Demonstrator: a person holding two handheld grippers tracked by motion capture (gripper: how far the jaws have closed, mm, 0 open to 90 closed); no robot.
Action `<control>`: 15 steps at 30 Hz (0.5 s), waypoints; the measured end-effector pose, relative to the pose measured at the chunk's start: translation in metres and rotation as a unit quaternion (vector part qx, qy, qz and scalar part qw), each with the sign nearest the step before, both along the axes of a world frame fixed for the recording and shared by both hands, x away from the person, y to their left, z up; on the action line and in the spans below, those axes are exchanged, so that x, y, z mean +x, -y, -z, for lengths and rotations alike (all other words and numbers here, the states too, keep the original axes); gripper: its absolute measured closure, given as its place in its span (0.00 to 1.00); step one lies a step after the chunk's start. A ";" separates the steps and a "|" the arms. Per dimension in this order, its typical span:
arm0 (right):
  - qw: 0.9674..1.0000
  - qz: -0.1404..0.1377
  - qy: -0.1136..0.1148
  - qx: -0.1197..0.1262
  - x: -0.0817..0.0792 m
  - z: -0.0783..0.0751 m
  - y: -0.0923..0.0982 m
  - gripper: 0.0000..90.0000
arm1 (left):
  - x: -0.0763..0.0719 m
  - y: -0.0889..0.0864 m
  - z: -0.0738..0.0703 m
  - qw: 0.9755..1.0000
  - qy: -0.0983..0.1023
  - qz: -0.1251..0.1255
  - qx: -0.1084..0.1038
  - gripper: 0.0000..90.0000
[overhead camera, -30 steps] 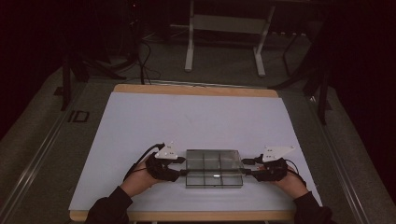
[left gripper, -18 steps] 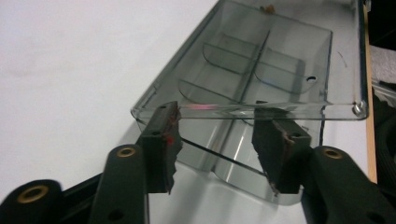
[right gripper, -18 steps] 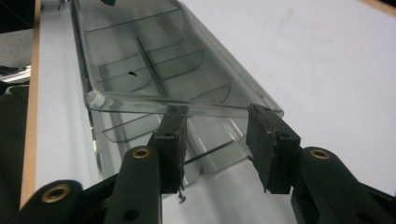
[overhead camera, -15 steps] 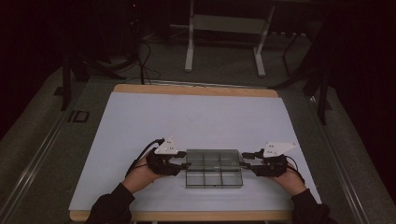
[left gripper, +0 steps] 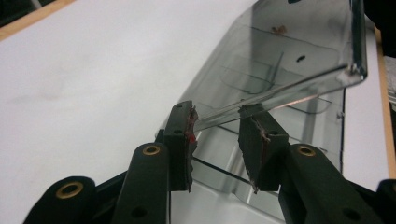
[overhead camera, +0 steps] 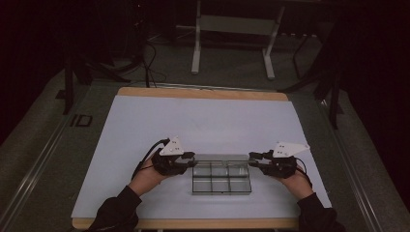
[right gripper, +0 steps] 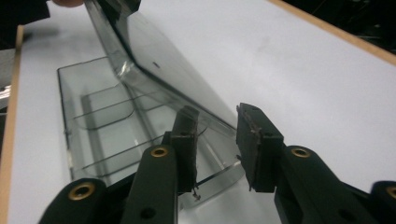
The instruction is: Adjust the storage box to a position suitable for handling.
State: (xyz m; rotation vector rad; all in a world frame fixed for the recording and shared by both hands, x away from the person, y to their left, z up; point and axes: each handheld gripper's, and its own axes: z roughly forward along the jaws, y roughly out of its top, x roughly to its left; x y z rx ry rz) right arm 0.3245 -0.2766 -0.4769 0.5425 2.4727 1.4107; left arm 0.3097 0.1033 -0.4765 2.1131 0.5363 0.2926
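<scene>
On white table [overhead camera: 145,125], clear box [overhead camera: 221,178], lid edge [left gripper: 280,95] raised

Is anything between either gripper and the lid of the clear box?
Nothing visible. The raised lid of the clear divided box already lies between the fingers of the left gripper and of the right gripper, whose jaws have just been closing. The white table around it is bare.
</scene>
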 end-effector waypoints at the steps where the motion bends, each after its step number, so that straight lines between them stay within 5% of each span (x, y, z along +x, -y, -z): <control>1: 1.000 0.003 0.002 0.002 0.001 -0.001 0.000 0.78 | 0.000 0.000 0.000 1.000 0.000 0.000 0.000 0.75; 9: 1.000 0.020 0.016 0.003 0.005 -0.002 -0.003 0.82 | 0.011 -0.001 0.006 1.000 0.000 -0.019 -0.014 0.81; 15: 0.999 0.040 0.002 0.022 0.012 0.005 -0.003 0.84 | 0.017 0.001 0.007 0.999 0.008 -0.034 -0.027 0.84</control>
